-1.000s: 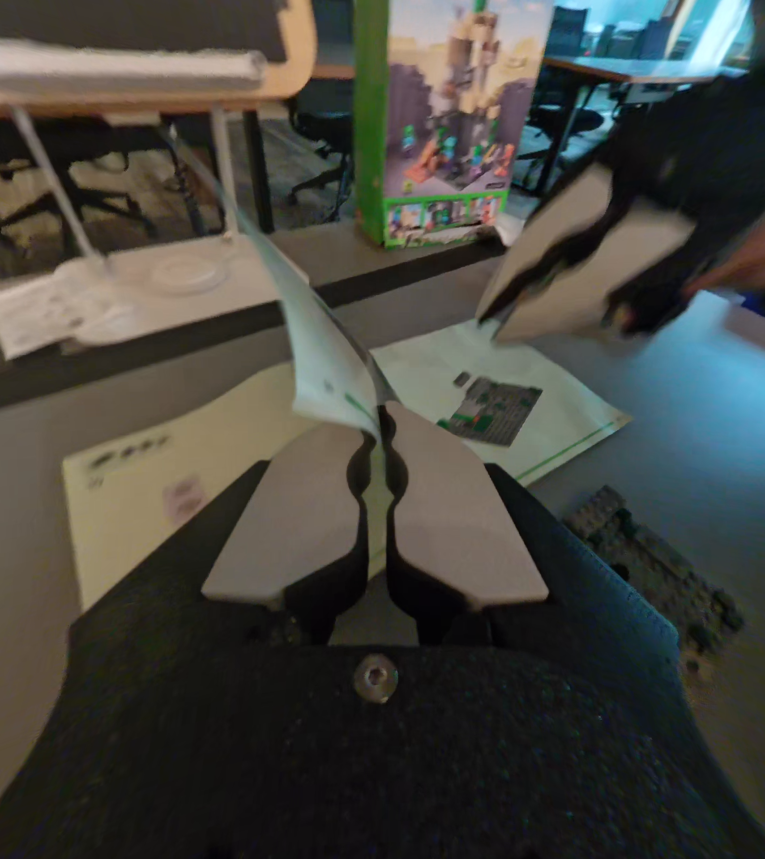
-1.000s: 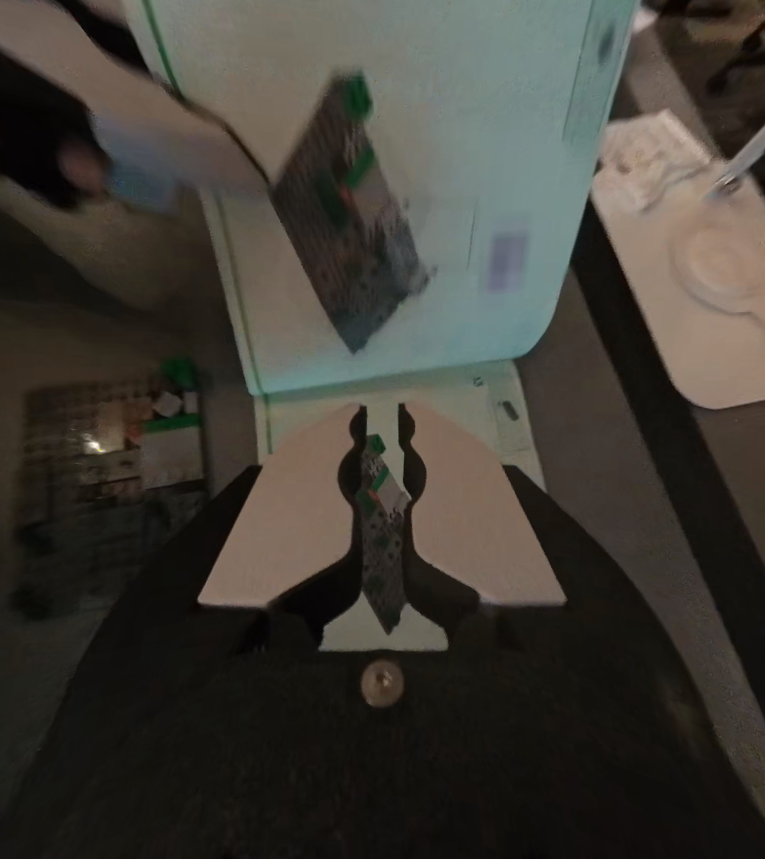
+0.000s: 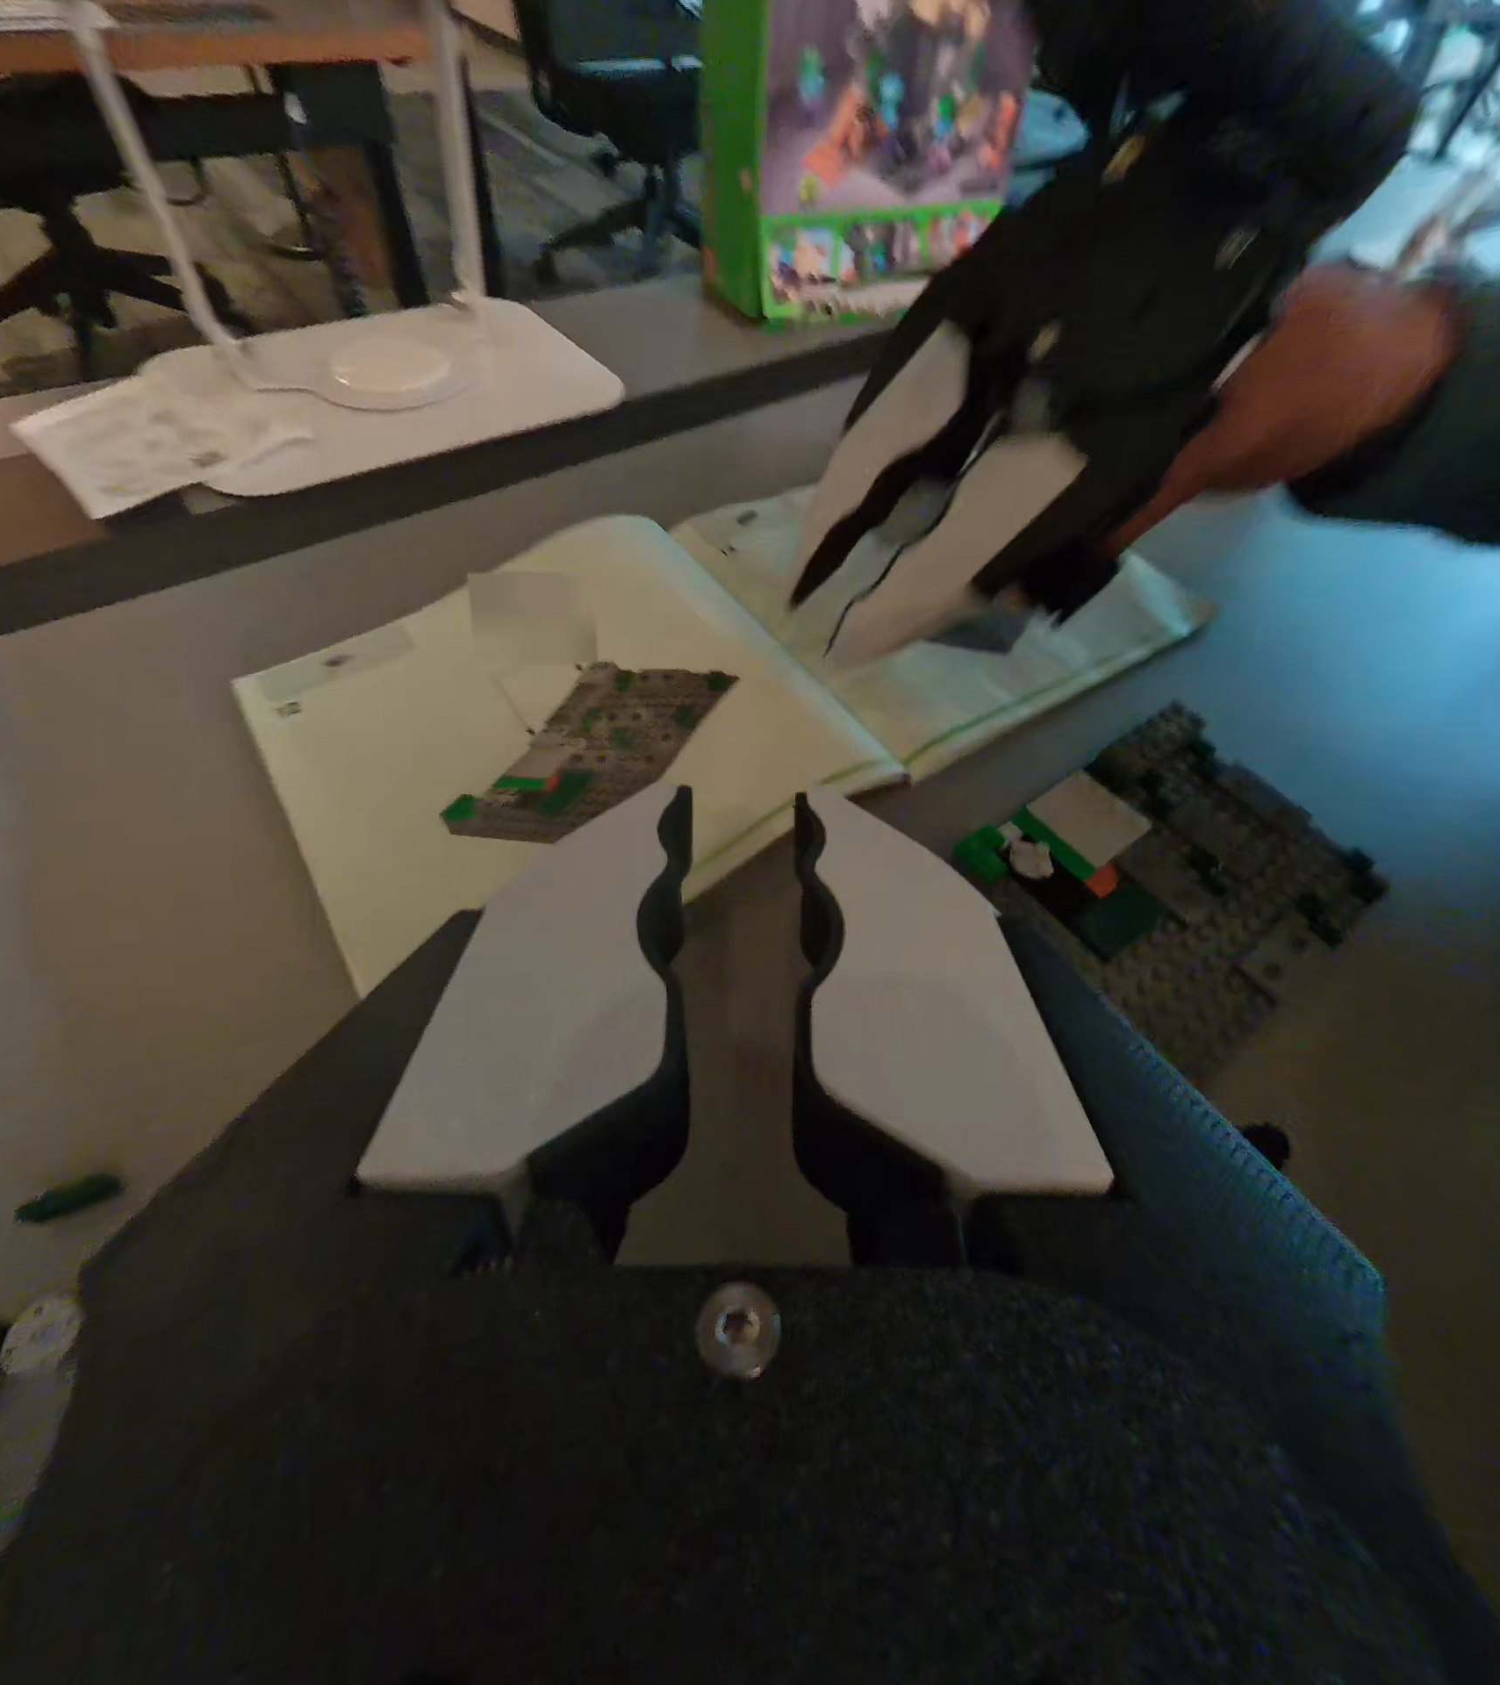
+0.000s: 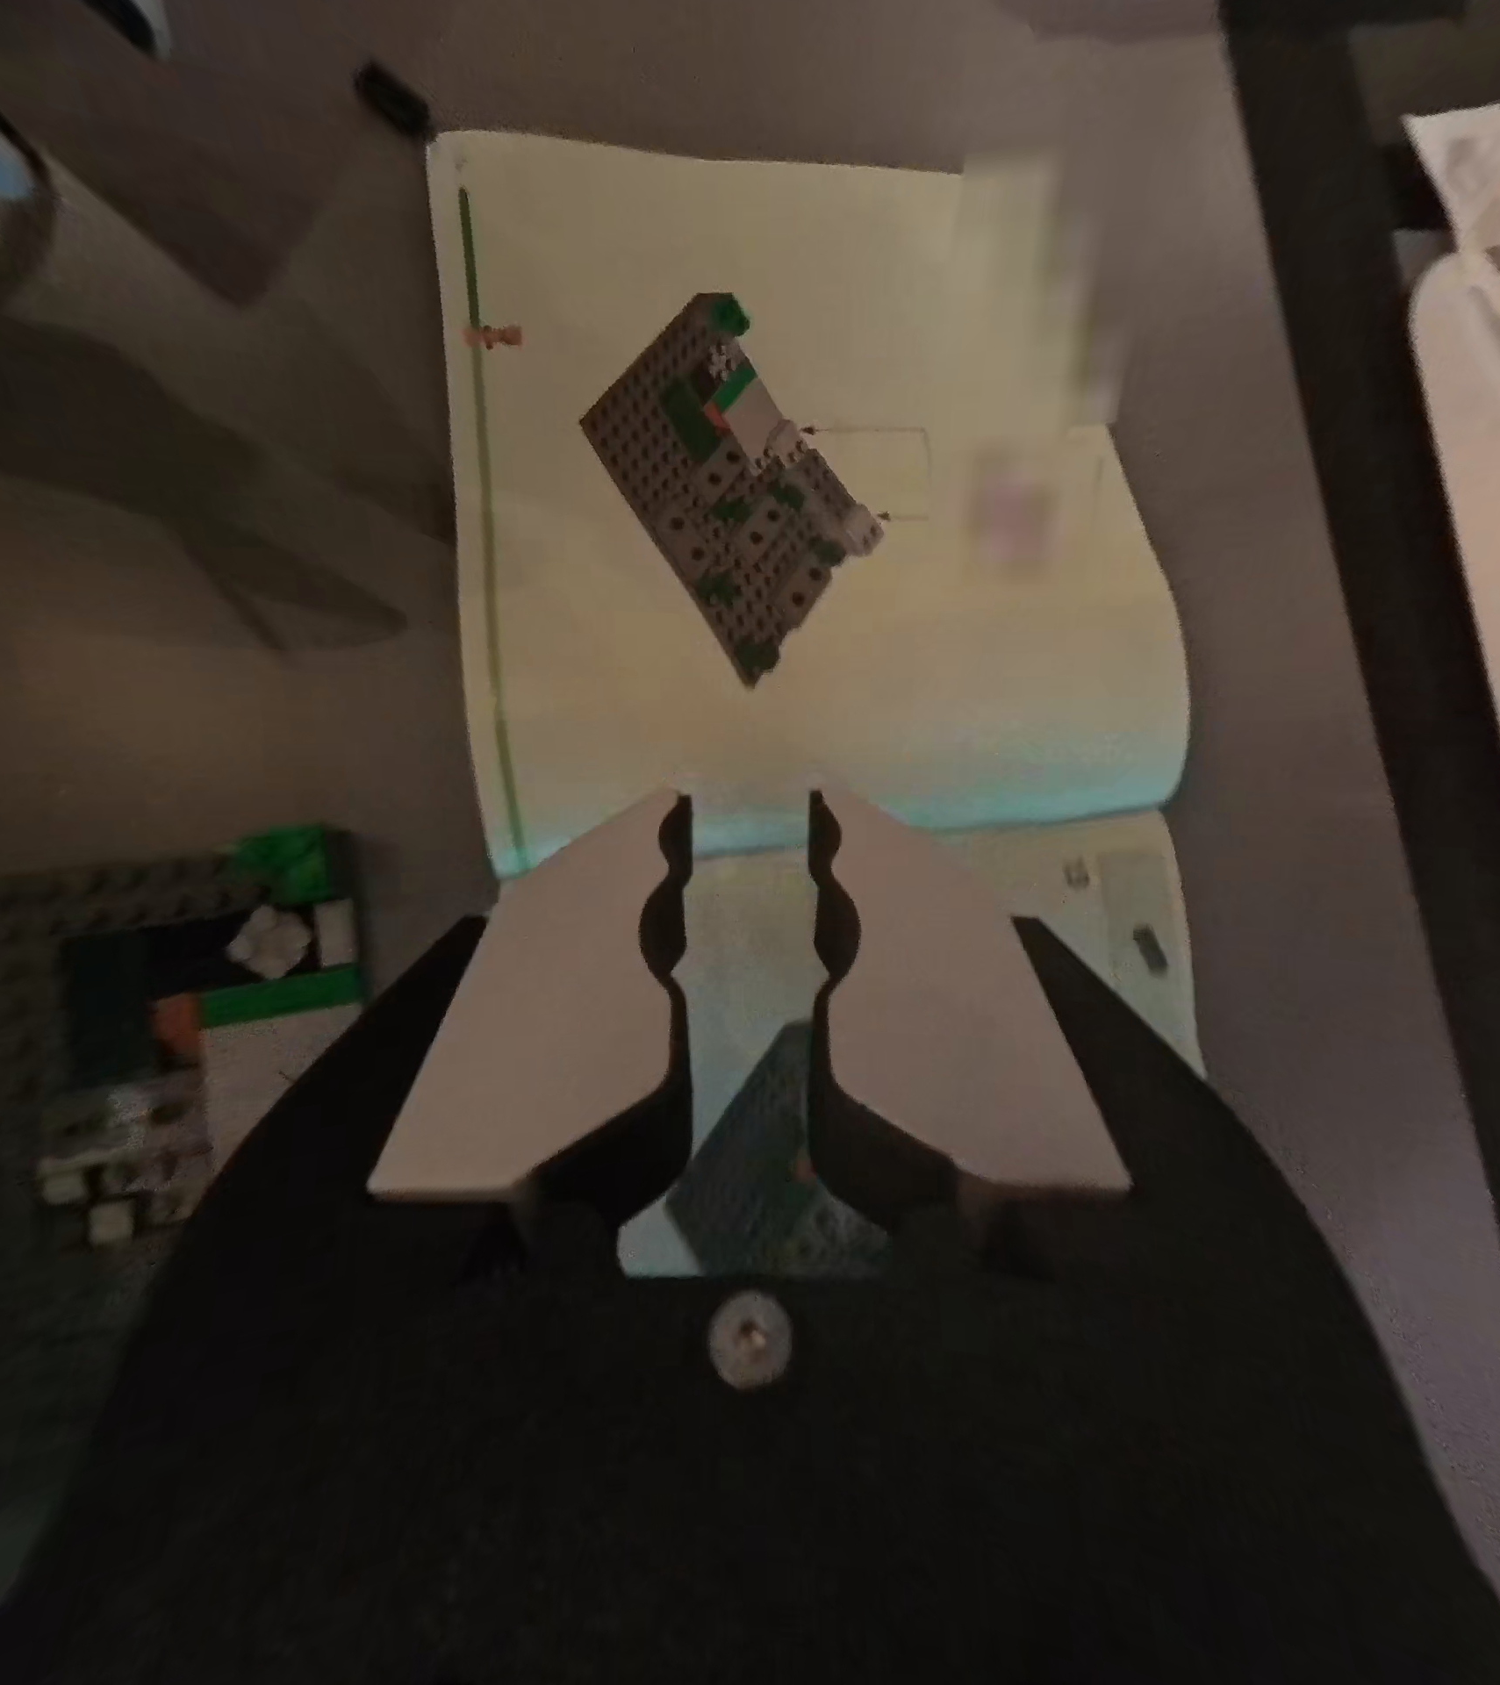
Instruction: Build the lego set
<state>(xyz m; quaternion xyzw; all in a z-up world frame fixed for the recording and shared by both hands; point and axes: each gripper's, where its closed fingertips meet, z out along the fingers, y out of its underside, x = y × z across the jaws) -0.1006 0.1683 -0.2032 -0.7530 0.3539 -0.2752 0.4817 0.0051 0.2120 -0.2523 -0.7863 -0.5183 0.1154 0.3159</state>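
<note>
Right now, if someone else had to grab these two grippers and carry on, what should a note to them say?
Left gripper: open, empty, hovering over the near edge of the manual.
Right gripper: open, empty, over the manual's right-hand page.
Manual lies open on the table, showing a picture of the grey plate.
The build, a grey plate with green, white and orange pieces, sits right of the manual.
A loose green piece lies near left.
The box stands at the back.
Done: base started. Left: match the shown step and keep adding pieces.

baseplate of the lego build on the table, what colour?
Grey baseplate, with green, white and a small orange piece on top. Clearest in the left wrist view.
</note>
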